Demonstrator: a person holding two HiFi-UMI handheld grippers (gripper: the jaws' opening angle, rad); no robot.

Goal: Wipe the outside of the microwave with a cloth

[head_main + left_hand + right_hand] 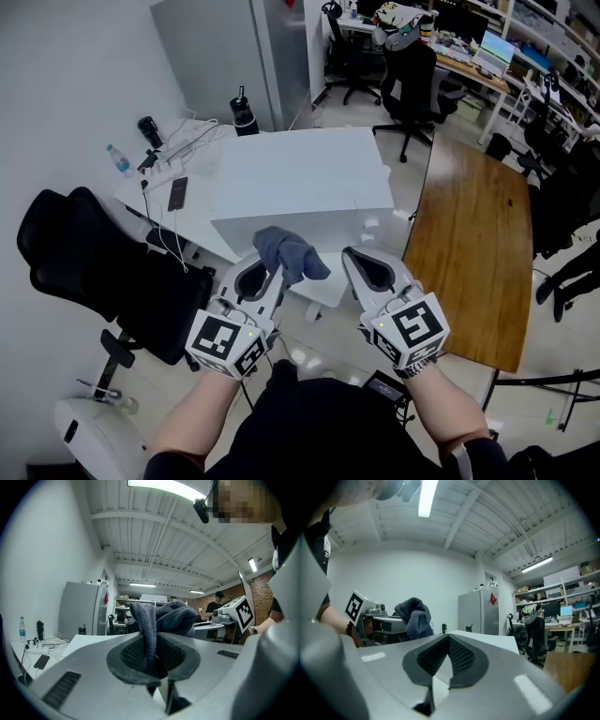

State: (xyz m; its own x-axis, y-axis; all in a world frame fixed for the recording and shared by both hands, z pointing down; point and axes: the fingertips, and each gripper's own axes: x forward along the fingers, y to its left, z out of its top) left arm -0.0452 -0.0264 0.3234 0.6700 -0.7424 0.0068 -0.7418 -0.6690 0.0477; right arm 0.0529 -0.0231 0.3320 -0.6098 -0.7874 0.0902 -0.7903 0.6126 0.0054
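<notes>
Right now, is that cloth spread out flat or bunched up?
Bunched up: the left gripper pinches the cloth, and its loose end sits lumped above the jaws.

Two grippers: left gripper [265,272], right gripper [366,265]. One cloth [292,253]. One white microwave [309,183]. One brown table [473,253]. One white desk [202,220]. One grey fridge [234,56]. One phone [177,193]. Three bottles: clear bottle [117,159], black bottle [244,114], second black bottle [148,131]. At least three black chairs: near chair [94,272], far chair [410,80], farthest chair [349,52].
</notes>
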